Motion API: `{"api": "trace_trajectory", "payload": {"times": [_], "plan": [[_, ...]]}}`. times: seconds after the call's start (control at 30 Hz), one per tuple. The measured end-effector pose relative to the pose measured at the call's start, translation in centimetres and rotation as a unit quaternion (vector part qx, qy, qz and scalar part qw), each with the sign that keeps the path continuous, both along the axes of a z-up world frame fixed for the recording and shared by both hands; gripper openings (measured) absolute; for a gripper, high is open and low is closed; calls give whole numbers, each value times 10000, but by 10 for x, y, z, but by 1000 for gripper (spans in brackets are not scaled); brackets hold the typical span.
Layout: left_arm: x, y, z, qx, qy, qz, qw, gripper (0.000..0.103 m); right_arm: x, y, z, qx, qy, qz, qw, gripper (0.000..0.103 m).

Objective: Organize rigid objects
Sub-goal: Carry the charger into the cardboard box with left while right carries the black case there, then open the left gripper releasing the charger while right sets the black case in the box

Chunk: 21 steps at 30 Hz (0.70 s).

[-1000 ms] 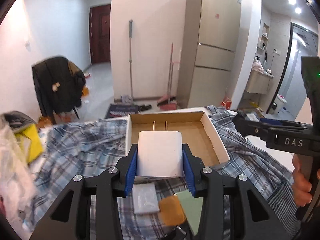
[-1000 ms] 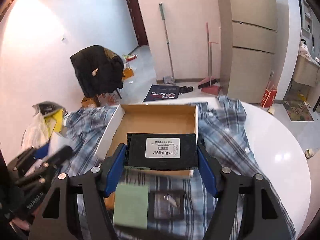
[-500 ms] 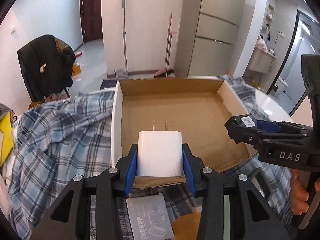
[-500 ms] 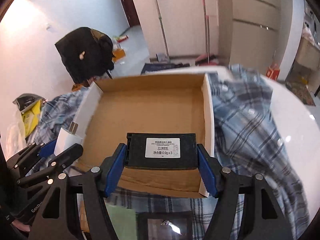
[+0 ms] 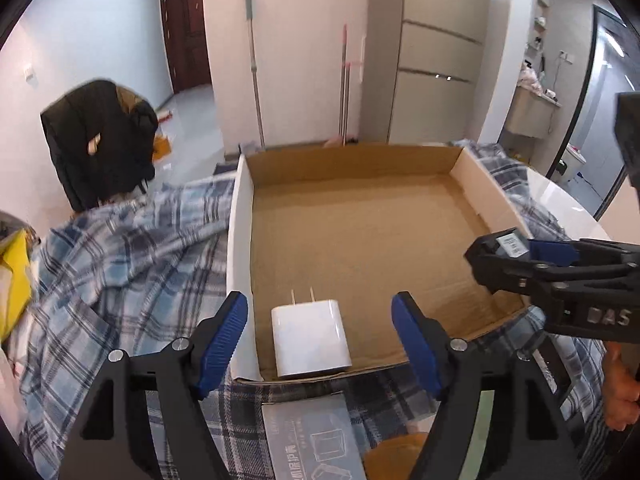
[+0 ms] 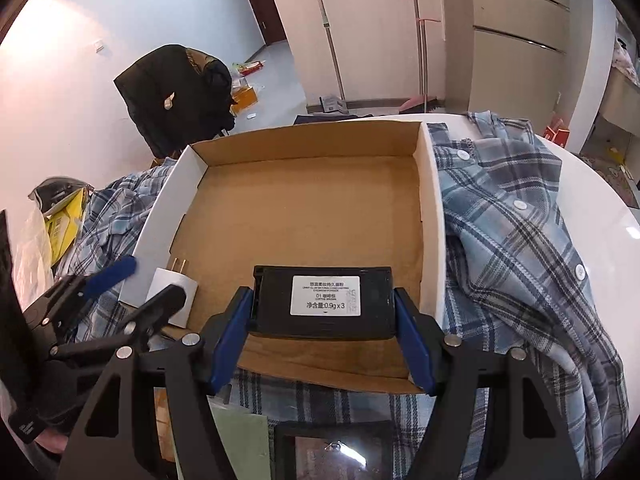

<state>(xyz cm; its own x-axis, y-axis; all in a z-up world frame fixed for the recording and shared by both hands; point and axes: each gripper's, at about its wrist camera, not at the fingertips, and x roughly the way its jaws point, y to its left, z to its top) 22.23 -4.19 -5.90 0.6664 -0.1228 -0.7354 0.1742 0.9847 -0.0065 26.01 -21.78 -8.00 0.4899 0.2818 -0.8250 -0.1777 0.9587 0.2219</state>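
A white plug charger lies on the floor of the shallow cardboard box, in its near left corner, prongs pointing away. My left gripper is opening around it, blue pads clear of both its sides. In the right wrist view the charger shows behind the left gripper's fingers. My right gripper is shut on a black case with a white label, held just over the box near its front edge. The right gripper also shows at the right of the left wrist view.
The box rests on a blue plaid shirt spread over a white round table. Near the front lie a grey printed packet, a green card and a dark framed item. A yellow bag sits at the left.
Both grippers came down over the box. The left gripper's jaws spread apart and let go of the white charger, which now lies on the box floor. The right still grips the black case.
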Motion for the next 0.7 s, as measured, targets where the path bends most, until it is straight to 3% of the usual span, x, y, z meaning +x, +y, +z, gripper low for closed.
{"api": "trace_trajectory", "payload": {"times": [0.1, 0.17, 0.27, 0.33, 0.5, 0.7], "plan": [[-15, 2, 20, -18, -562, 19, 9984, 78, 1, -2, 0, 44, -11, -28, 10000, 67], [-22, 6, 32, -145, -907, 71, 9957, 90, 2, -2, 0, 73, -32, -32, 10000, 67], [-34, 17, 43, -336, -1440, 182, 9888, 90, 3, 1, -5, 29, -3, 10, 10000, 67], [-35, 25, 43, -242, -1591, 245, 9867, 90, 4, 3, -10, 31, 65, 39, 10000, 67], [-36, 46, 40, -139, -1799, 580, 9819, 90, 5, 4, -12, 61, 94, 82, 9999, 67], [-33, 44, 30, 142, -1306, 400, 9905, 90, -4, 4, 2, -147, -218, 94, 9996, 72]]}}
